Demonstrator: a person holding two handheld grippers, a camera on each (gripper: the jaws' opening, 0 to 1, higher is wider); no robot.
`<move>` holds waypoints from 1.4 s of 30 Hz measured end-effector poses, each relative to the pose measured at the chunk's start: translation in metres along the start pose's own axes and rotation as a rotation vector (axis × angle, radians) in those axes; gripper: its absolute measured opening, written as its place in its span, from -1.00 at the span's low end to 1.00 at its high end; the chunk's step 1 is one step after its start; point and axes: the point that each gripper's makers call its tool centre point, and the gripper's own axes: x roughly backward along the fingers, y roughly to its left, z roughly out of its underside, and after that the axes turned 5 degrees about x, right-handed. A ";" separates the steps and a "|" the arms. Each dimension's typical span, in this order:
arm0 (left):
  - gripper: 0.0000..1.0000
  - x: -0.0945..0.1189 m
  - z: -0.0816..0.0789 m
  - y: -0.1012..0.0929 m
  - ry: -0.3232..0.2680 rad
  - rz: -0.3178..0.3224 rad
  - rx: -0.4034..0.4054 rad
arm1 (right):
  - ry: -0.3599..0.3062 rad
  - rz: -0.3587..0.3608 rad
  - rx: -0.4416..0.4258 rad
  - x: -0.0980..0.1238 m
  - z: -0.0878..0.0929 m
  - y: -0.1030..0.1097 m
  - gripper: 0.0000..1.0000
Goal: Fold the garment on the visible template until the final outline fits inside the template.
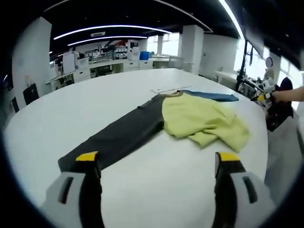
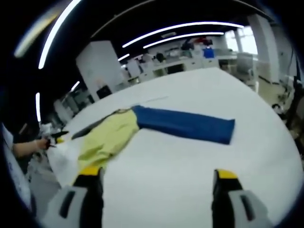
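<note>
A garment lies on the white table (image 1: 71,114). Its yellow-green body (image 1: 202,118) is bunched up. A dark grey sleeve (image 1: 118,137) stretches toward me and a blue sleeve (image 1: 213,96) lies behind the body. In the right gripper view the blue sleeve (image 2: 185,124) runs to the right of the yellow-green body (image 2: 107,137). A thin pale line (image 1: 166,89) on the table by the collar may be the template's edge. My left gripper (image 1: 157,159) is open above the table, its left jaw near the grey sleeve's end. My right gripper (image 2: 157,173) is open, short of the garment.
A person's hand (image 1: 287,94) holding a dark tool reaches in at the table's right edge; a hand (image 2: 28,146) also shows at the left of the right gripper view. Desks and shelves (image 1: 104,61) stand beyond the far edge. A stand (image 1: 242,71) rises at the right.
</note>
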 end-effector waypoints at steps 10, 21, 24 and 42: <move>0.89 0.001 0.000 -0.031 -0.029 0.050 0.026 | -0.011 -0.012 0.010 0.001 -0.006 0.004 0.90; 0.83 0.001 0.008 -0.068 -0.051 0.080 0.069 | 0.018 -0.061 0.052 -0.011 -0.003 0.025 0.87; 0.82 0.002 0.009 -0.071 -0.060 0.084 0.078 | 0.026 -0.070 0.059 -0.015 -0.002 0.030 0.83; 0.80 0.015 0.015 -0.079 -0.090 0.077 0.119 | 0.081 -0.203 0.136 -0.053 0.017 0.091 0.31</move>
